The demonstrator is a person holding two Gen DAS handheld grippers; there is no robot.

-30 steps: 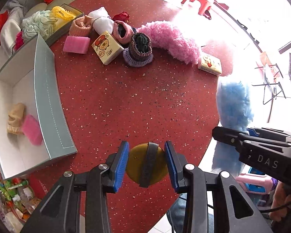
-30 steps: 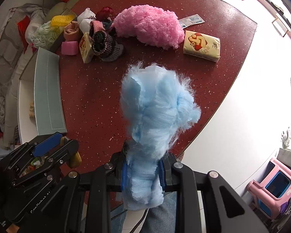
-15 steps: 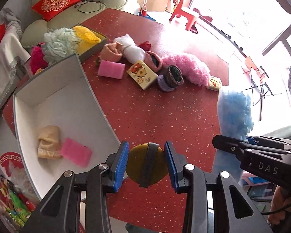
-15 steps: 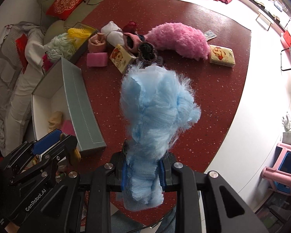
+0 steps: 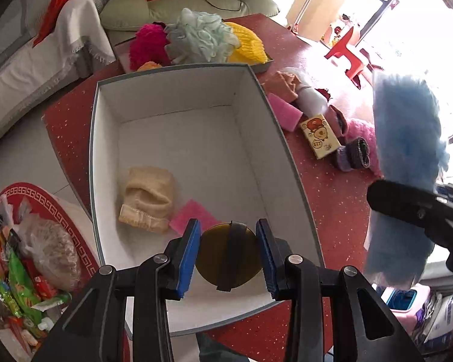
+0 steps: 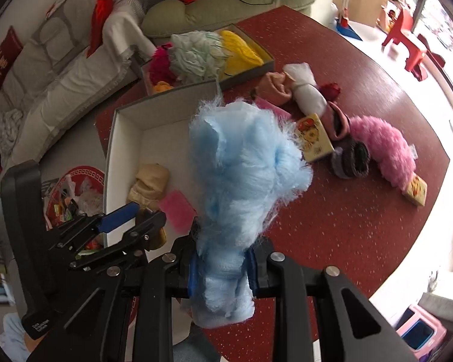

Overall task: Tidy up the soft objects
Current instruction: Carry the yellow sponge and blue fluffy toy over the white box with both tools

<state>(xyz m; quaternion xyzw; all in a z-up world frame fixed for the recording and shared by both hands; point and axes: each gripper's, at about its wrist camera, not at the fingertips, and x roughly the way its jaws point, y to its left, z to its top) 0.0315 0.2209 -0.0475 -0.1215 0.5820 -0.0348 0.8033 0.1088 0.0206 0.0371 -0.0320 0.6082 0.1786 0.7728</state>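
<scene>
Both hands were loaded over the white box. The left gripper had its jaws pinched on a dark yellow round pad, hanging above the box's near end. The right gripper had its jaws squeezed tight on the lower end of a fluffy blue duster, with most of the fluff standing free above the pads.

Inside the box lay a beige knitted hat and a pink sponge, touching each other on the floor near the left wall. More soft goods waited on the red desk: a pink fluffy piece, a tissue pack, rolled socks.

That blue duster looked feather-light and very squashy, so it would likely spring back once let go, and a grip low on the denser core seemed safest. The round pad looked firmer and probably smooth, best held across its middle.
</scene>
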